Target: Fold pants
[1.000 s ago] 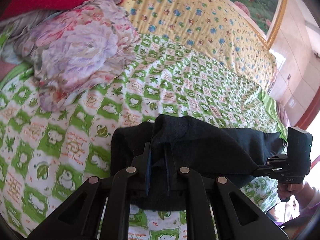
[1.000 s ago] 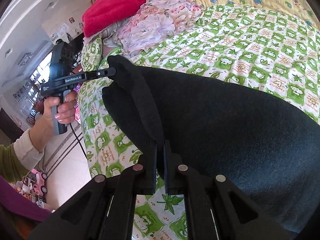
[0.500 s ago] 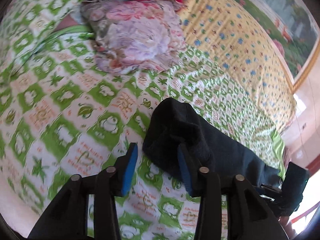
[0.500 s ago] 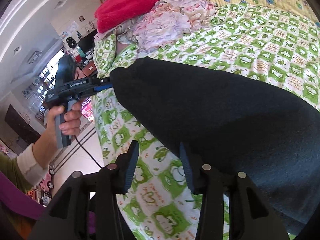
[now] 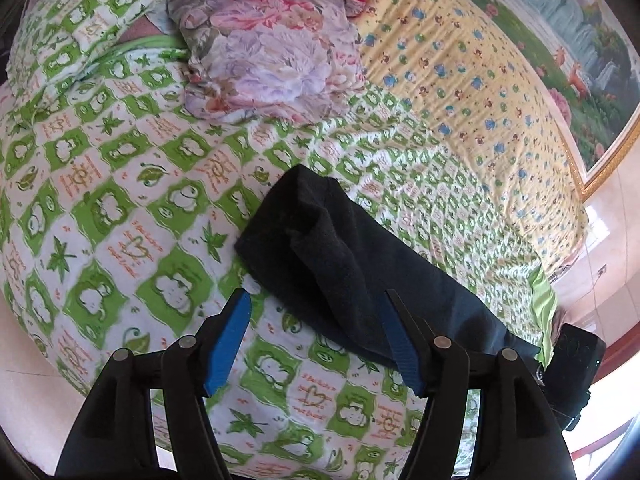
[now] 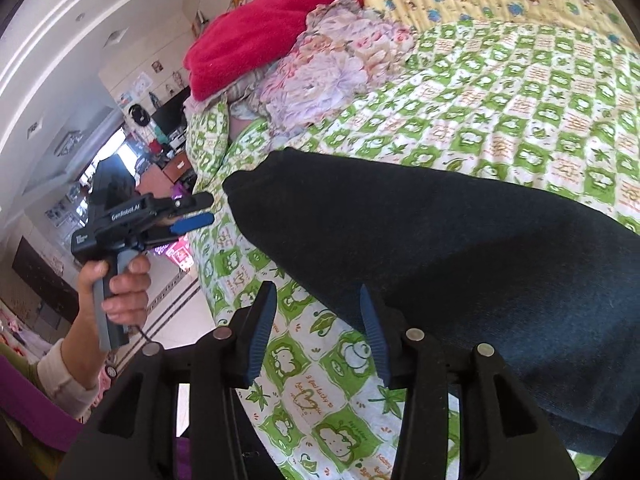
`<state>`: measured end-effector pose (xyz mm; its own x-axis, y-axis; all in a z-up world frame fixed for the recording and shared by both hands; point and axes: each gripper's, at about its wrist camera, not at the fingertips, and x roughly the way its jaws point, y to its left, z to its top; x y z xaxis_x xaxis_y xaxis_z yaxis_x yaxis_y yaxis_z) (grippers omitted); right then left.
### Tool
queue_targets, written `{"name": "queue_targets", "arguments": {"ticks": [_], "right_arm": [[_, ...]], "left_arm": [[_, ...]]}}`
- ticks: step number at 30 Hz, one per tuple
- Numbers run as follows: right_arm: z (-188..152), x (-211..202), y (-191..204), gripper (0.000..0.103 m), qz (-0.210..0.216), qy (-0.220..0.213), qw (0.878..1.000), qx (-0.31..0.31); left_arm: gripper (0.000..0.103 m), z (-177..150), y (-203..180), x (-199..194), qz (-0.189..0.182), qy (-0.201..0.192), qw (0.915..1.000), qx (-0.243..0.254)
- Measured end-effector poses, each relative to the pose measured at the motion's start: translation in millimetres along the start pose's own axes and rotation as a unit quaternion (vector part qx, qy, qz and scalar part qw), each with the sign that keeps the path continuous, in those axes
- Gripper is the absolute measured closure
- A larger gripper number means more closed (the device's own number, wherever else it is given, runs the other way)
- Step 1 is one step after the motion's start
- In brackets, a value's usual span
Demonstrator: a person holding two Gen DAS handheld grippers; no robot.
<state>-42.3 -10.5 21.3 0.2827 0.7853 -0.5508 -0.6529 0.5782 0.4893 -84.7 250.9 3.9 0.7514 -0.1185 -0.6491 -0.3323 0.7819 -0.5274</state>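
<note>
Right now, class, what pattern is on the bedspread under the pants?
The bedspread has green-and-white checks with leaves and cartoon figures; clearest in the left wrist view.

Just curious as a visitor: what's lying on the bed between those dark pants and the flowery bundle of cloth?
Nothing but the green-and-white bedspread; the left wrist view shows that stretch bare between the dark pants and the floral cloth.

Dark navy pants [image 5: 360,256] lie on a green-and-white checked quilt [image 5: 120,184], beside a pink-and-lilac floral cloth [image 5: 272,60], a red blanket [image 6: 256,36], and a yellow sheet [image 5: 460,80] with small blue prints.
</note>
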Motion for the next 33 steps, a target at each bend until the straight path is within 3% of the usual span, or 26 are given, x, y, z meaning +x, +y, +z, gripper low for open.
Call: {"name": "queue_targets", "arguments": {"ticks": [7,12,16,23,33], "right_arm": [[15,-17,-21,0.058,-0.022,-0.027,0.999,0.033],[47,-30,-48,0.058,-0.044,-0.059,0.996,0.056],[79,-24,-75,0.058,-0.066,-0.054,0.994,0.068],[112,28,-108,0.058,-0.080,0.027,0.995,0.051],[98,74,-88,0.058,-0.069,0.148,0.986,-0.043]], "left_arm": [[0.036,-3,-8,14,0.031,0.013,0.9994,0.007],[0.036,-3,-5,22,0.040,0.023,0.9989,-0.004],[0.036,-5,-2,27,0.050,0.028,0.9983,-0.006],[0.036,-4,1,41,0.052,0.044,0.9975,-0.015],[0.036,5,3,60,0.052,0.051,0.9973,-0.014]]}}
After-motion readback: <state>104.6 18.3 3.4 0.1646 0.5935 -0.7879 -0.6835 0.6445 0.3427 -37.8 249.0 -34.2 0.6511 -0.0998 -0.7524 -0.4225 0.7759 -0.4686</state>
